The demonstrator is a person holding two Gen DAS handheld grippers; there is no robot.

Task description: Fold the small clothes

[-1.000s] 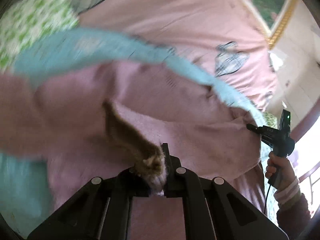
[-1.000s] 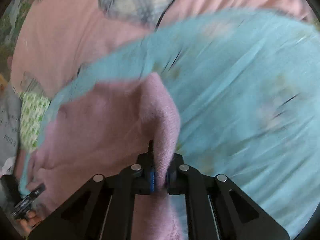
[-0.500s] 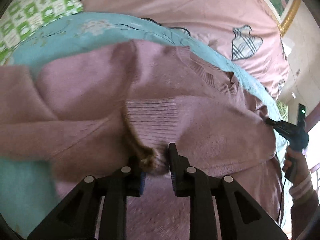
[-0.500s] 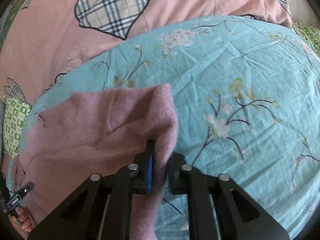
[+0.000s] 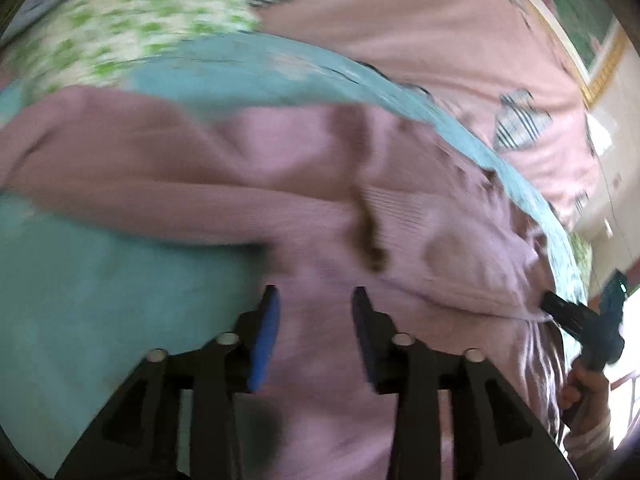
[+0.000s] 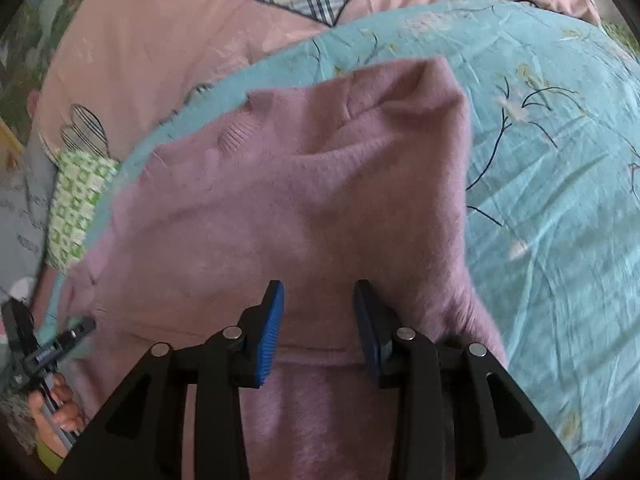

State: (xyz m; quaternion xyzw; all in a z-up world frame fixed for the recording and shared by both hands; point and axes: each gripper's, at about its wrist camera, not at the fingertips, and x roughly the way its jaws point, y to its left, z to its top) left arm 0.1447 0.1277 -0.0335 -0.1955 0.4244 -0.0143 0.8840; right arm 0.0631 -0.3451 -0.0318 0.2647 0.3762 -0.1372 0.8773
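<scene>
A small mauve knit sweater (image 6: 328,200) lies folded over itself on a turquoise floral sheet (image 6: 560,200). In the left wrist view, which is blurred, the same sweater (image 5: 360,184) spreads across the middle with a ribbed cuff lying loose ahead. My left gripper (image 5: 316,300) hovers over the knit, its jaws opening, nothing pinched between them. My right gripper (image 6: 318,294) is likewise above the sweater's near edge, jaws opening, the fabric below and free of the pads. Each view shows the other gripper at its edge, the right one (image 5: 576,320) and the left one (image 6: 44,352).
A pink quilt with plaid hearts (image 6: 168,40) covers the bed beyond the turquoise sheet. A green-and-white patterned cloth (image 6: 76,204) lies at the left. A person's hand (image 6: 56,408) holds the other gripper's handle. A wall and gold frame (image 5: 600,72) stand at the far right.
Both grippers let go of the sweater and drew back as their jaws spread. The lifted folds dropped flat onto the sheet.
</scene>
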